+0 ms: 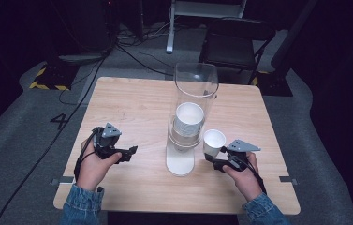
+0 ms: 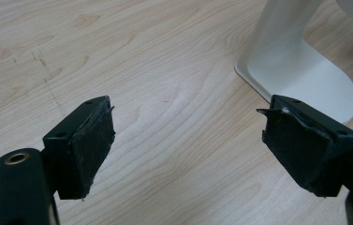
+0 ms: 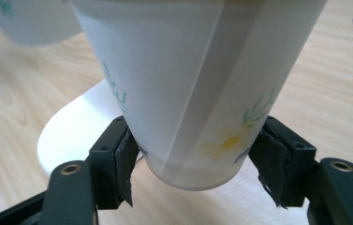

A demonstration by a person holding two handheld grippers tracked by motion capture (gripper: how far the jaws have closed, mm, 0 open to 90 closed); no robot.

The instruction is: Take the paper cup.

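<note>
The right gripper (image 1: 215, 157) clamps a paper cup (image 1: 214, 140) near its base, just beside the cup dispenser (image 1: 187, 123). The left gripper (image 2: 188, 145) stands wide open over bare table (image 2: 165, 70).

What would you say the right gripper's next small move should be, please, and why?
Probably carry the paper cup clear of the dispenser and set it upright on the bare table. The right gripper is shut on the cup's base, right beside the dispenser's white foot.
</note>
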